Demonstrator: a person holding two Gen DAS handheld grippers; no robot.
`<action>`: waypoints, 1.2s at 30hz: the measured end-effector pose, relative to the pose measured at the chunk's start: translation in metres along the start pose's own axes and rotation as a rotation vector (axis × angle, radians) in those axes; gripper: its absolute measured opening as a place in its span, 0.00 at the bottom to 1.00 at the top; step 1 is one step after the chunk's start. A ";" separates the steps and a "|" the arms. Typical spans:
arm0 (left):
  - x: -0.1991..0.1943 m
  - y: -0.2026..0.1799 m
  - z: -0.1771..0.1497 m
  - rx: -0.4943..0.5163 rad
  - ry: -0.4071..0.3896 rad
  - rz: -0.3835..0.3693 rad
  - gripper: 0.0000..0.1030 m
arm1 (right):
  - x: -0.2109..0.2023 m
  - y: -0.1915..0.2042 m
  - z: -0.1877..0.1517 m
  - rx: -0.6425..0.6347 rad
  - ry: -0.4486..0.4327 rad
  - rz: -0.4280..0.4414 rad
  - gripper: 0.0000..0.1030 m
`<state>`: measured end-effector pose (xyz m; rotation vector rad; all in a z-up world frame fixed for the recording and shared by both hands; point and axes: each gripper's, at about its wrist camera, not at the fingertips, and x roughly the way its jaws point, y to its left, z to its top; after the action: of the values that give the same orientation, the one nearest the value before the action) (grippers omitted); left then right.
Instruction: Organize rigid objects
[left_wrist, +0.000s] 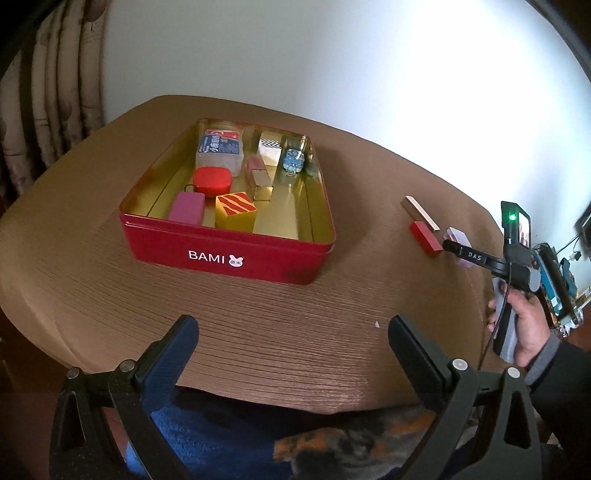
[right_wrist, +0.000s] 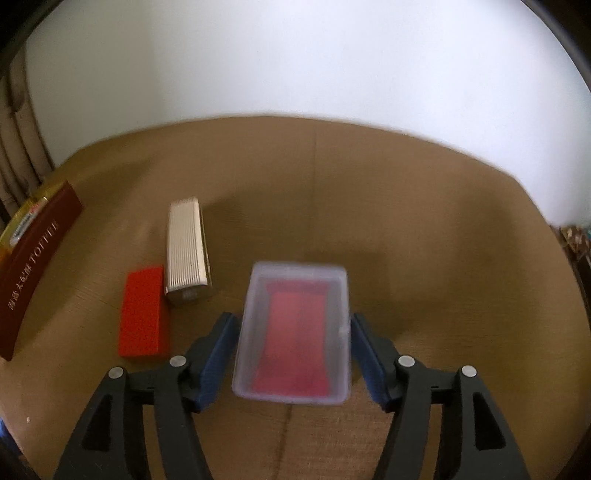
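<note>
closing in on the clear plastic case (right_wrist: 291, 332) with red contents, the right tool (right_wrist: 291, 354) is straddling it, one blue pad on each long side; the jaws are standing only a little wider than the case, and with the motion blur i cannot tell whether the pads are touching it yet, so nothing is firmly held as far as the frames show. the step in hand is, in my judgement, the pickup of this case, which is lying on the table (right_wrist: 424, 240) well to the right of the red tin (left_wrist: 229, 254).

the next move is calling for a squeeze on the long sides, a lift, and a carry left to the bare strip along the tin's right side; the smooth plastic may slip if gripped lightly.

the left tool (left_wrist: 291, 347) is hanging wide open and empty over the near table edge.

counting: seven things are sitting in the tin, as far as i can make out. three are waiting outside: the clear case, one red block (right_wrist: 142, 312) and one ribbed silver box (right_wrist: 186, 247), the latter two lying just beside each other.
</note>
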<state>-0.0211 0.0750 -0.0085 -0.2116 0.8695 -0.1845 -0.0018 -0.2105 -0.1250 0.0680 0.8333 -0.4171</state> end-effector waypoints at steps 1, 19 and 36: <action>-0.002 0.000 -0.001 -0.001 -0.001 -0.001 0.98 | 0.001 -0.003 0.000 0.018 -0.001 0.007 0.60; -0.018 0.001 -0.007 -0.061 -0.013 -0.041 0.98 | -0.084 0.039 0.030 -0.028 -0.105 -0.106 0.52; -0.031 -0.003 -0.007 -0.041 -0.063 0.001 0.98 | -0.150 0.132 0.097 -0.138 -0.216 -0.080 0.52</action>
<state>-0.0469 0.0793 0.0107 -0.2541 0.8109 -0.1580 0.0280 -0.0605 0.0368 -0.1362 0.6512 -0.4328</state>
